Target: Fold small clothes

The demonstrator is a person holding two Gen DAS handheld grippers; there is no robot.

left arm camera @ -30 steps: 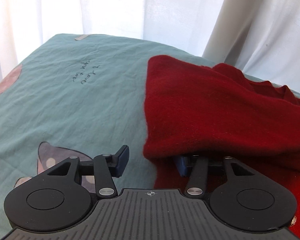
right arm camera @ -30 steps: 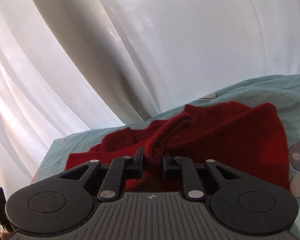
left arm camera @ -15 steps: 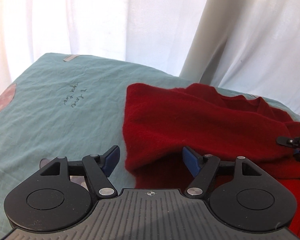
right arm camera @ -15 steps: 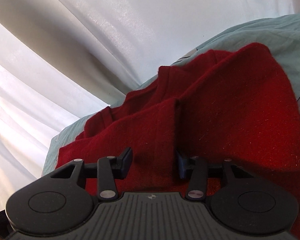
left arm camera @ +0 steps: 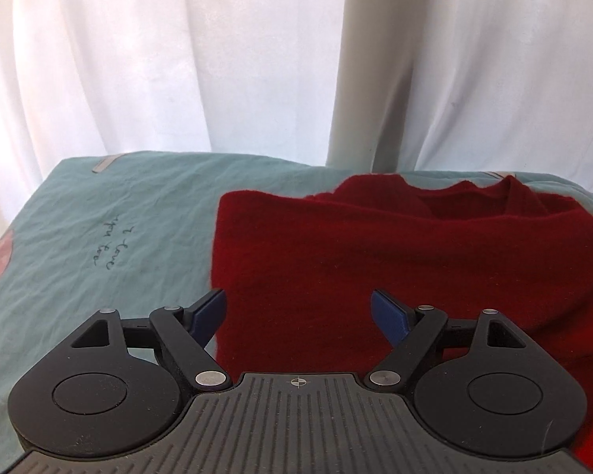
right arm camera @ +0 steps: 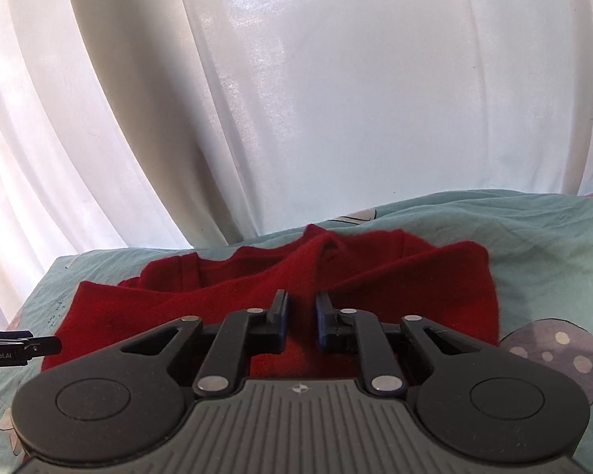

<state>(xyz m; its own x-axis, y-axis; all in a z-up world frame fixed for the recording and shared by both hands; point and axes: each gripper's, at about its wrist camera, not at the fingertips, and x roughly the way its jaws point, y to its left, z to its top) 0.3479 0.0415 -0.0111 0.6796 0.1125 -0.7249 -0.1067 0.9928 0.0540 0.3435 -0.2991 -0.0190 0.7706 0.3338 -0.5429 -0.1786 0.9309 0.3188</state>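
Note:
A red knit garment (left arm camera: pixel 375 260) lies partly folded on a teal sheet (left arm camera: pixel 118 213), its folded left edge straight and its far edge rumpled. My left gripper (left arm camera: pixel 298 314) is open wide above the garment's near left part and holds nothing. In the right wrist view the garment (right arm camera: pixel 395 276) shows a raised ridge of cloth running away from my right gripper (right arm camera: pixel 300 316). The right jaws stand close together with red cloth between them, gripping a fold of the garment. The left gripper's tip (right arm camera: pixel 39 345) shows at the left edge of the right wrist view.
White curtains (left arm camera: pixel 178 59) hang behind the bed, with a grey pole (left arm camera: pixel 359 63) at the far edge. The sheet bears handwriting (left arm camera: pixel 110 249) and a spotted mushroom print (right arm camera: pixel 553 355). Its far edge drops off at the curtains.
My left gripper let go of the garment's edge, opened wider and lifted back. My right gripper opened half a second ago and has now closed on a fold; the garment lies flatter.

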